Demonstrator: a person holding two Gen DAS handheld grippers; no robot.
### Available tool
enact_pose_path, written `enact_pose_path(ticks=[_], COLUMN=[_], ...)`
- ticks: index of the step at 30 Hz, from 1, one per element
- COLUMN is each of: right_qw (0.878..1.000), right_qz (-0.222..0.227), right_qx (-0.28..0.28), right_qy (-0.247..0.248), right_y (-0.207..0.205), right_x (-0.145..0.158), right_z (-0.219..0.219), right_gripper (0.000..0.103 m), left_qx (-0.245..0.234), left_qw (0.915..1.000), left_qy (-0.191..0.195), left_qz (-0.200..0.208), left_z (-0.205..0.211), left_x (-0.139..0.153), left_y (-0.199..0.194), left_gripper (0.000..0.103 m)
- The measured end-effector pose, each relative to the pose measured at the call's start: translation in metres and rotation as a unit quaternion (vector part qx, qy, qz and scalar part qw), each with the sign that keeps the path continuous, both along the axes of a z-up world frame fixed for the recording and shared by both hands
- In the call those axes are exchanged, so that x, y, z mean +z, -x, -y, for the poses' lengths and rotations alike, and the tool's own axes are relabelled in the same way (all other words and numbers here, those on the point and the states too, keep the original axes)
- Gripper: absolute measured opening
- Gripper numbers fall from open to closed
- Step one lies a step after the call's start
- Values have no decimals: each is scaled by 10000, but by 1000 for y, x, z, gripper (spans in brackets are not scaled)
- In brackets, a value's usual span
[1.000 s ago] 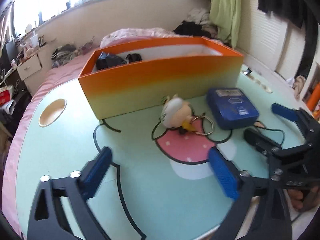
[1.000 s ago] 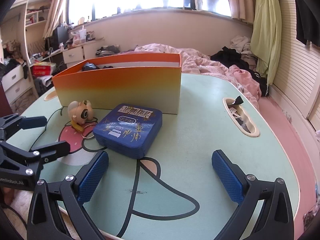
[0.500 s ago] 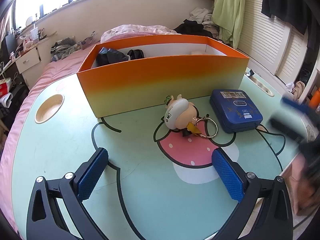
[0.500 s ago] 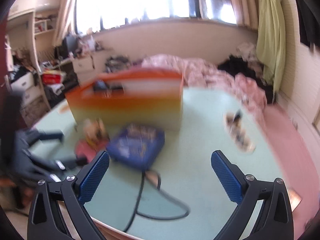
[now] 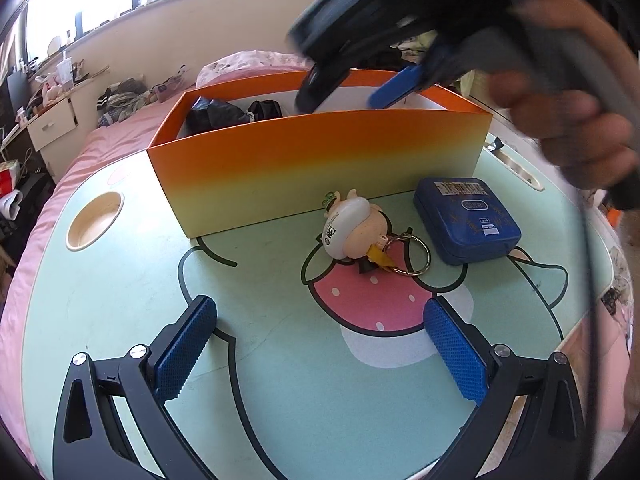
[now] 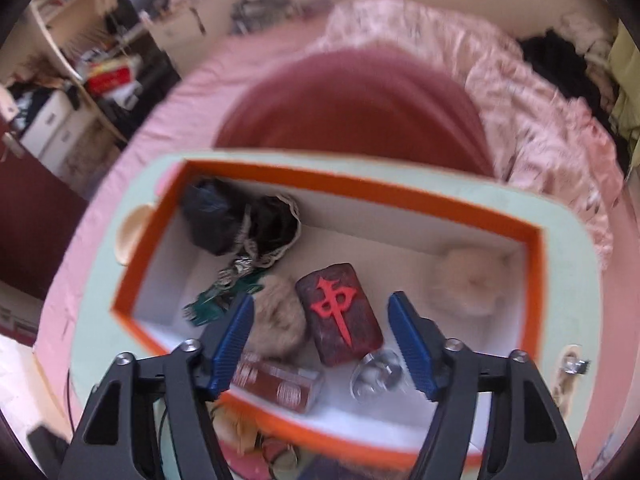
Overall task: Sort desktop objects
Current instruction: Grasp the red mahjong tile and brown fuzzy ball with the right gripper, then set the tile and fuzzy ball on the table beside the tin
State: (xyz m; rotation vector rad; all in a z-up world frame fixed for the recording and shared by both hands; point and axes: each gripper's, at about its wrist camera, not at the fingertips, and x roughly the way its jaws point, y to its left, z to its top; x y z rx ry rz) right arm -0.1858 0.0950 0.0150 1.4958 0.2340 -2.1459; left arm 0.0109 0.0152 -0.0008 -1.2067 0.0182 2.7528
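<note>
Tile [image 6: 339, 314], dark red and lying inside the orange box [image 6: 400, 196] at lower centre of my right view, runs lengthwise between my closing, still-empty right tongs [image 6: 320, 344], left tongs [image 5: 320, 354] released.

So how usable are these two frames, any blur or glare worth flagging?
Left wrist view: sharp on the orange box and blue tin, but the right gripper and hand are motion-smeared, and the window is blown out. Right wrist view: blurred throughout; only the red-marked tile reads clearly.
</note>
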Motion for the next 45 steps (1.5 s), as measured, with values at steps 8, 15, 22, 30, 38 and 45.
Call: enact_pose_path(ticks=[8,15,22,30,38,45], right_qw=[9996,9910,9725,9767,9786,9828], right_qz=[282,-533,-1503,-1367,-1021,-1193], right_qx=[-72,-457,-449,-756,-1457,-1075], right_qy=[28,1141,1721,1471,1030,911], right_y=[14,-6,-98,-125,-113,-105], right_x=[-15,40,98,53,-9,-17], right_z=[-12,-54,-115,-145,-173,-121], right_gripper=[52,52,52,52,52,53], left_qx=[-15,-9,-5,-3,-5,0], left_qw=[10000,10000,10000,10000,10000,10000], left_qy=[-1,-4,2,2,6,0], left_qz=[2,5,4,2,2,3], left_z=[-1,-2,-5,-7,-6,-4], left_x=[0,0,0,0,0,0], left_y=[-3,-3,-4,-5,-5,-4], left_gripper=[103,103,103,103,103,103])
